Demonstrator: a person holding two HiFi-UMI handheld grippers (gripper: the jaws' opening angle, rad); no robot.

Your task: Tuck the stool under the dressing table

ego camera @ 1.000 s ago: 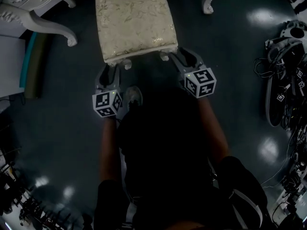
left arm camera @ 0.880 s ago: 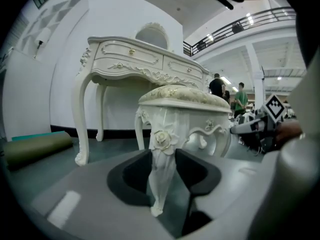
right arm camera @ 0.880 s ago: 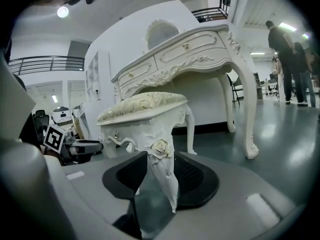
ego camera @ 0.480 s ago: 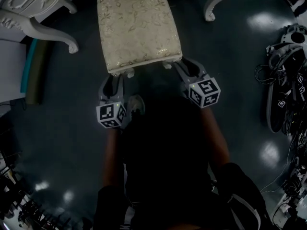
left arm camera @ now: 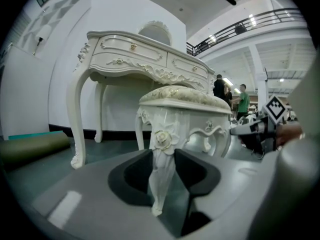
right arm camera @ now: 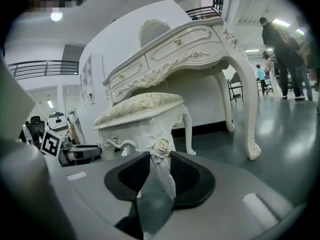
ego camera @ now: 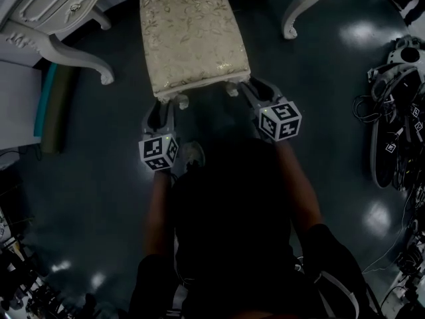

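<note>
Plainly, we have both claws clamped on the stool (ego camera: 192, 35). The left claw (left arm camera: 164, 160) pinches the near left leg (left arm camera: 160, 194). The right claw (right arm camera: 160, 166), whose jaws have just been closing, grips the near right leg (right arm camera: 164, 181). Each leg is glossy cream, curved, and topped by a carved rose (right arm camera: 161, 146). The padded seat (left arm camera: 182, 95) wears pale floral brocade. The stool stands on the dark shiny floor (ego camera: 99, 178), its far end between the dressing table's (ego camera: 40, 5) scrolled legs and cut off at the head view's top edge.

Brocade-like cloth on the stool seat (ego camera: 192, 38) (faint sheen), glossy painted-looking legs (left arm camera: 161, 174), smooth reflective floor (ego camera: 99, 178).
</note>
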